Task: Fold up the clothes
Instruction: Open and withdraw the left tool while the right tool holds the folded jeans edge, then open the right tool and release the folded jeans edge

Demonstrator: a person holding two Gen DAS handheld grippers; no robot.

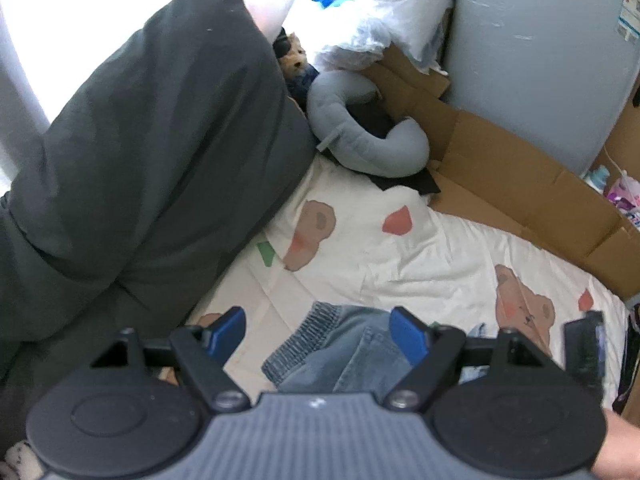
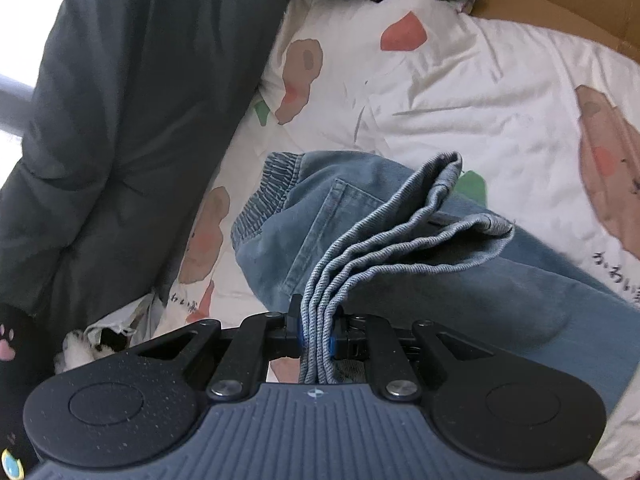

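right tongs (image 2: 316, 332) clamp jeans (image 2: 400, 216) hems | left tongs (image 1: 320, 334) spread wide

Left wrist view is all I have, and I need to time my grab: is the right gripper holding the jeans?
Observer: Yes. The right gripper has its jaws shut on several stacked layers of the jeans, bunched hems by the look of them.
Operator: Where is the waistband from there?
Observer: The elastic waistband lies on the bear-print quilt, beyond and to the left of the gripped layers.
Operator: Anything else close by?
Observer: A back pocket faces up just beside the raised hems, and the dark grey pillow borders the quilt on the left.
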